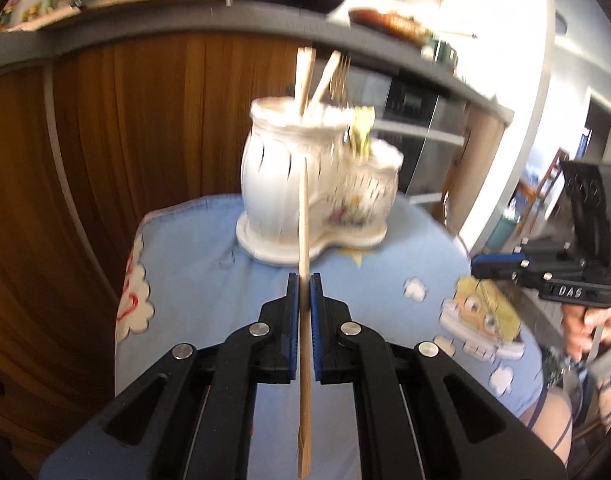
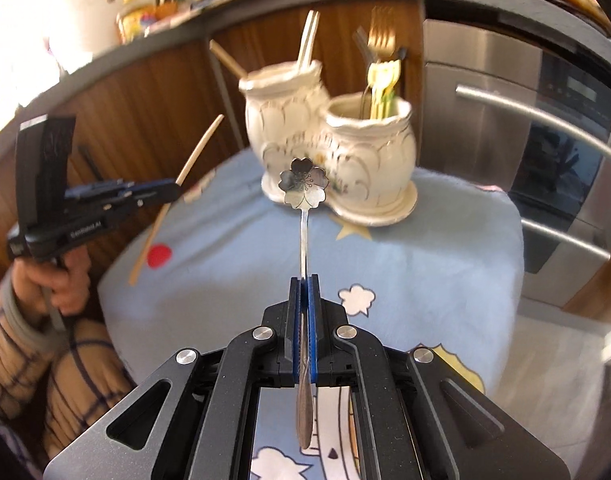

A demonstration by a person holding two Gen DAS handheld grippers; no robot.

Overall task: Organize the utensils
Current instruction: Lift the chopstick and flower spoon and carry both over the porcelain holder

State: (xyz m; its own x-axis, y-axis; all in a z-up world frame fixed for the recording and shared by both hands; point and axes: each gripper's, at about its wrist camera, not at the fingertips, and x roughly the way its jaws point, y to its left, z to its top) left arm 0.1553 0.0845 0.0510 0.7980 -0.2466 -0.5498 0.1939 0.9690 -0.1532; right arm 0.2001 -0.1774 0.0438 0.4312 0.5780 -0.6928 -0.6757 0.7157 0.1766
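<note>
My left gripper (image 1: 304, 292) pinches a wooden chopstick (image 1: 304, 216) between its blue pads, stick running upright past the fingertips. My right gripper (image 2: 304, 292) clamps a flower-ended spoon (image 2: 304, 184), flower end far. The ceramic holder (image 2: 329, 136) stands beyond both on the blue cloth (image 2: 425, 248).

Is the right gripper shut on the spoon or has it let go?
Shut on it. The right gripper has both pads pressed against the spoon handle, held in the air short of the holder.
</note>
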